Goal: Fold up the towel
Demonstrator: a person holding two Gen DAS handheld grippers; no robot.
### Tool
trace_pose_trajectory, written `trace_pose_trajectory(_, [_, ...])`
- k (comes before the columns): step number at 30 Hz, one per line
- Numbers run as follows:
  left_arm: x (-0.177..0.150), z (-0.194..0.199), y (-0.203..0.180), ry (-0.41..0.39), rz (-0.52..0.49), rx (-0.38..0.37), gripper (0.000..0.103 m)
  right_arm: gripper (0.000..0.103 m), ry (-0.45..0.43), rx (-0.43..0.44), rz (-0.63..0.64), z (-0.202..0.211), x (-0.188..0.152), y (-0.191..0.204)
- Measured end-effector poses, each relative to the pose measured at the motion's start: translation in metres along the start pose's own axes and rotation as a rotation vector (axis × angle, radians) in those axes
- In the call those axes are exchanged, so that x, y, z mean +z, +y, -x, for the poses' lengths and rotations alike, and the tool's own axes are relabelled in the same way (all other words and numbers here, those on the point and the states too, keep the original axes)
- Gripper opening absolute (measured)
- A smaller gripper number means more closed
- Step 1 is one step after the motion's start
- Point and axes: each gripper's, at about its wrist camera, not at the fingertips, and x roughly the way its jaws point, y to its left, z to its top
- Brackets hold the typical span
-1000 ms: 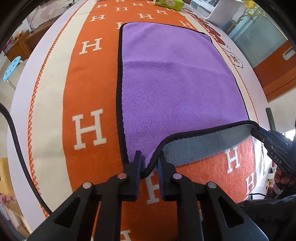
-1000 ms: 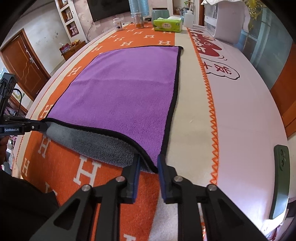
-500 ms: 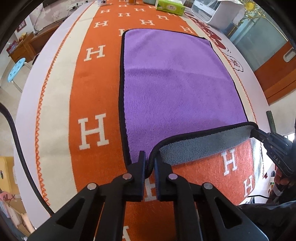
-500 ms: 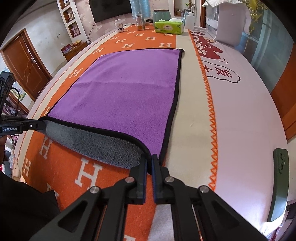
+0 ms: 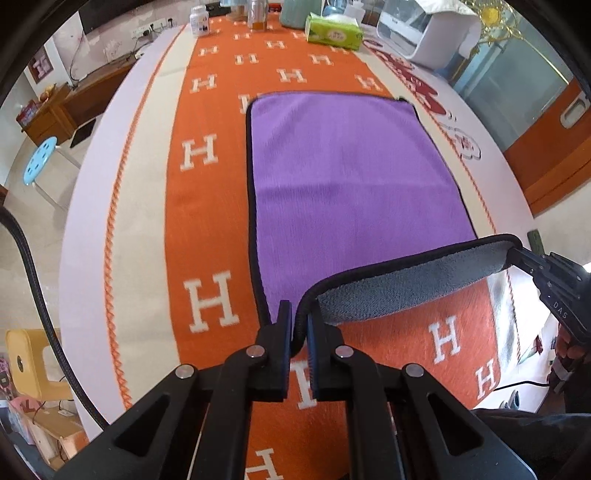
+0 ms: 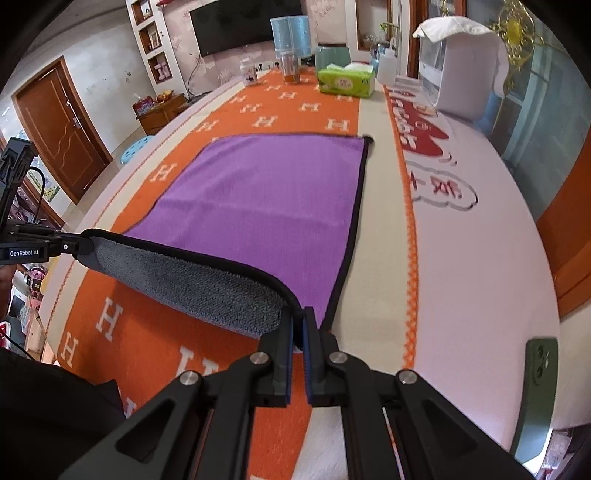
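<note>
Left gripper (image 5: pixel 299 325) fingers are pinching the towel (image 5: pixel 351 192) corner at lower centre, and the right gripper (image 6: pixel 298 330) is clamping the other near corner. Between them the near edge is hanging lifted, grey underside showing, while the purple rest is lying flat on the orange cloth (image 5: pixel 207 221) covering the bench.

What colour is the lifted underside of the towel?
Grey, edged in black; the towel underside shows best in the right wrist view.

Table (image 5: pixel 110 192); orange H-cloth (image 5: pixel 207 206); towel (image 5: pixel 343 177); tissue box (image 5: pixel 334 32); phone (image 6: pixel 537 391).
</note>
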Motion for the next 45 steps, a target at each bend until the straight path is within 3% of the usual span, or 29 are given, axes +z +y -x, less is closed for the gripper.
trace_pose_trajectory(17, [0.094,0.037,0.010,-0.198,-0.042,0.043,0.005,0.004,-0.176,-0.056,0.039,0.005,0.096,-0.014])
trace_pose_trajectory(27, [0.141,0.030,0.016,-0.342,-0.029,0.074,0.005,0.004,-0.274,-0.128,0.040,-0.013,0.144,-0.020])
trace_pose_trajectory(37, [0.173,-0.015,0.029,-0.375,0.041,0.099,0.005,0.004,-0.308,-0.184,0.027,-0.055,0.163,-0.023])
trace_pose_trajectory(45, [0.183,-0.056,0.037,-0.341,0.098,0.078,0.007,0.007,-0.301,-0.219,0.011,-0.085,0.168,-0.030])
